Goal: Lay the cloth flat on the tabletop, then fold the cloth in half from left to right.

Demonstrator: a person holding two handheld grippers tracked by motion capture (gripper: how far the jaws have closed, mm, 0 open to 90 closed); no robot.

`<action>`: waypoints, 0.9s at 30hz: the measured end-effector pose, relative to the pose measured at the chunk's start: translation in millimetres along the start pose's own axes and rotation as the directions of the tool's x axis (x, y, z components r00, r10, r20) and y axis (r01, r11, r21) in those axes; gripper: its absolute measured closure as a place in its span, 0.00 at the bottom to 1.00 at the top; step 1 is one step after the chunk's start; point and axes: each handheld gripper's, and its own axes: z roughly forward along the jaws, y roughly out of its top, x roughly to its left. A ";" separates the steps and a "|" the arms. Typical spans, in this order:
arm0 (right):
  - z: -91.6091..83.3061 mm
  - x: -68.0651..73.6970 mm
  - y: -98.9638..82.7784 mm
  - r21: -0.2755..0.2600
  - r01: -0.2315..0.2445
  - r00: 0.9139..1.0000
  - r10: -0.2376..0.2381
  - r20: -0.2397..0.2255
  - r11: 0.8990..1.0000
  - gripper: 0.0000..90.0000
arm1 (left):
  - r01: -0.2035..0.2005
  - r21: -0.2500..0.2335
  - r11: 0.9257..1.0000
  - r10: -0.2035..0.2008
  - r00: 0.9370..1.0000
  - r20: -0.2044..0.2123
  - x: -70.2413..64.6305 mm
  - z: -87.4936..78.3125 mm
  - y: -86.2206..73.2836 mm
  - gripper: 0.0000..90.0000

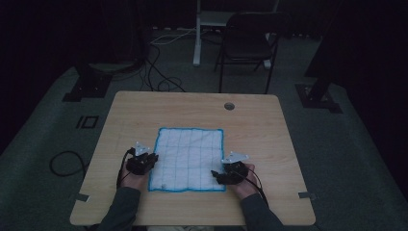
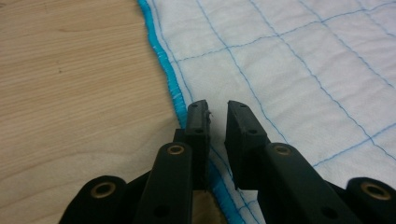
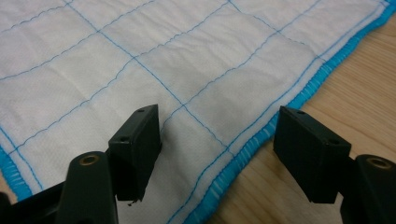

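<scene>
White quilted cloth (image 1: 188, 159) with blue edging, no writing legible, left claw (image 2: 217, 119) narrowly open, right claw (image 3: 217, 140) wide open, both empty

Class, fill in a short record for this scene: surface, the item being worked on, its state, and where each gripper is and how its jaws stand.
surface: wooden table
item: white cloth with blue grid and blue hem
state: lying flat, spread out
left gripper: at the cloth's left hem, jaws slightly apart, nothing clamped
right gripper: at the cloth's right hem, jaws wide, astride the edge, not gripping

Overhead plus two close cloth (image 1: 187, 159) views
</scene>
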 end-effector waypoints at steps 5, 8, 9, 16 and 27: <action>-1.8 -4.4 -1.5 0.000 -0.002 1.000 0.002 0.002 1.000 0.36 | -0.016 -0.005 1.000 0.016 1.000 0.011 -2.6 -0.2 -1.2 0.86; -2.6 -4.4 -2.1 0.001 -0.001 1.000 0.001 0.001 1.000 0.37 | -0.015 -0.006 1.000 0.015 1.000 0.013 -2.6 -0.1 -1.1 0.86; -2.7 -4.2 -2.2 0.000 -0.001 1.000 0.001 0.003 1.000 0.37 | -0.015 -0.006 1.000 0.015 1.000 0.013 -2.6 0.0 -1.1 0.86; -3.1 -2.6 -2.8 -0.005 -0.004 1.000 0.004 0.008 1.000 0.38 | -0.018 -0.007 1.000 0.018 1.000 0.016 -2.2 0.6 -0.6 0.86; -3.2 -2.6 -3.0 -0.005 -0.004 1.000 0.004 0.007 1.000 0.38 | -0.024 -0.032 0.999 0.022 0.998 -0.061 -8.9 -4.5 1.1 0.69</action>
